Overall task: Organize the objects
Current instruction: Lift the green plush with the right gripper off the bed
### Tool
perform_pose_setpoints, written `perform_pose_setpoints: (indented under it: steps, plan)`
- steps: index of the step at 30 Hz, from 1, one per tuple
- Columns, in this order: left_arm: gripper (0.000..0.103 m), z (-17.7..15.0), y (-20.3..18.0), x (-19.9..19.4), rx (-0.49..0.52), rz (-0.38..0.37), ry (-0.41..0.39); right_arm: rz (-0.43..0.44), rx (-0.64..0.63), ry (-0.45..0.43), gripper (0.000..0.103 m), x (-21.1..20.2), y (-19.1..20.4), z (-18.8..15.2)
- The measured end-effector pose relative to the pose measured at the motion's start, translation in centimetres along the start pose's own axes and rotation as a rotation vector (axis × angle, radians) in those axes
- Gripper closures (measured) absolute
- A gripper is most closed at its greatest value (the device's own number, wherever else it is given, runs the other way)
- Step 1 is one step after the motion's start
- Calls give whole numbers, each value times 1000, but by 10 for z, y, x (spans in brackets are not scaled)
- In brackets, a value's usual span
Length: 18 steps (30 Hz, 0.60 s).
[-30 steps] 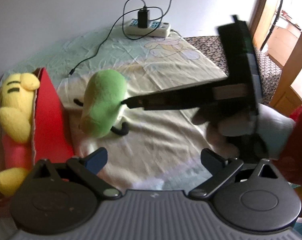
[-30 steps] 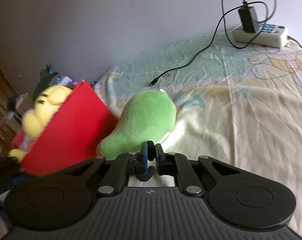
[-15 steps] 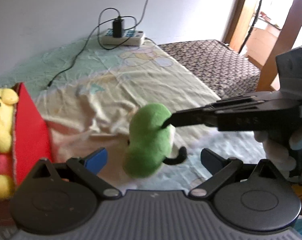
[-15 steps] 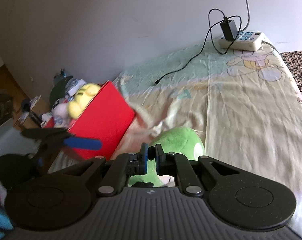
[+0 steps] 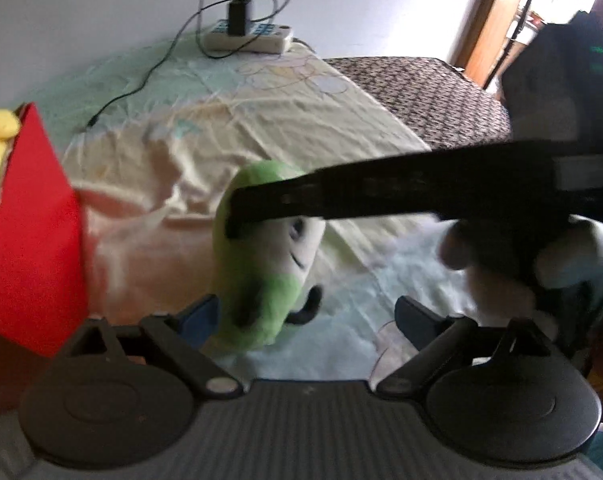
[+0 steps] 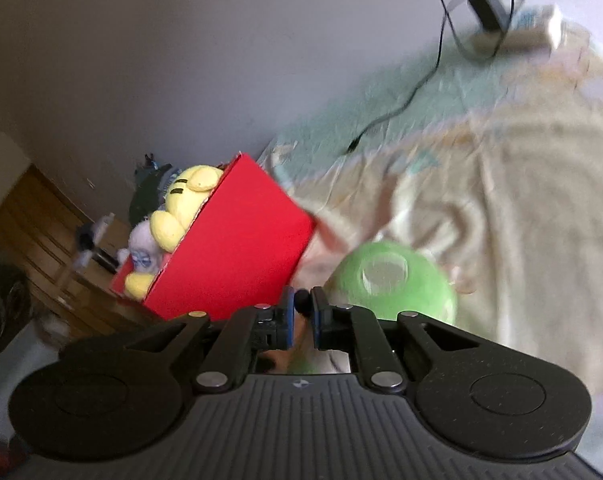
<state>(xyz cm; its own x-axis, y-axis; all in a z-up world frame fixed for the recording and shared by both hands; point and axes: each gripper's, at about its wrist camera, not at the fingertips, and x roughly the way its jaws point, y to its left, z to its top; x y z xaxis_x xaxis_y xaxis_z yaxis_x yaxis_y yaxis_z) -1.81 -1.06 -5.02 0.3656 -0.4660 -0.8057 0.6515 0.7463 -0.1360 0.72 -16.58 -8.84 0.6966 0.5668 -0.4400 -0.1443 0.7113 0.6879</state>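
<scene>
Right gripper (image 6: 300,312) was pinched nearly closed on a small black limb of the green plush toy (image 6: 393,280), which hung from that thin hold above the rumpled bedsheet (image 6: 521,220). In the left wrist view the same tool crossed the frame from the right as a long dark bar, its tip at the toy's upper edge in frame centre, the toy dangling with its white face and black limbs showing. Left gripper (image 5: 305,316) sat low in that frame, its jaws wide and closing, the toy's lower end just at the left blue pad (image 5: 197,314); no pad appeared to press on it. Red box (image 6: 237,248) stood left of centre in the right wrist view, tilted, with a yellow plush (image 6: 185,200) and a pale one already inside. Risk, as judged: the hold was on a narrow soft limb, so a swing or quick turn could slip it free and drop the toy short of the box; the closing left jaws might also knock it. Only the left view showed the toy's face, the gloved hand (image 5: 521,252) on the right tool and the doorway at upper right; only the right view showed the box's contents and the pinch itself. Power strip (image 5: 247,36) lay at the far edge.
</scene>
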Motion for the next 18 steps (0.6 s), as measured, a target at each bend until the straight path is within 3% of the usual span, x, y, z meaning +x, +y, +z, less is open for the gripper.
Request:
perform_pose_setpoints:
  steps: [1, 3, 5, 11, 18]
  plan:
    - [8, -1, 3, -1, -8, 10, 1, 9, 13, 1, 91, 4, 0, 2]
    - [8, -4, 9, -2, -28, 27, 6, 28, 37, -4, 77, 9, 2, 5]
    - [8, -5, 14, -4, -45, 42, 6, 44, 44, -16, 72, 6, 4, 7]
    - [8, 6, 26, -7, -59, 82, -29, 22, 103, -97, 68, -20, -4, 11]
    - [7, 29, 39, 13, -54, 89, -35, -72, 210, -62, 53, -21, -26, 1]
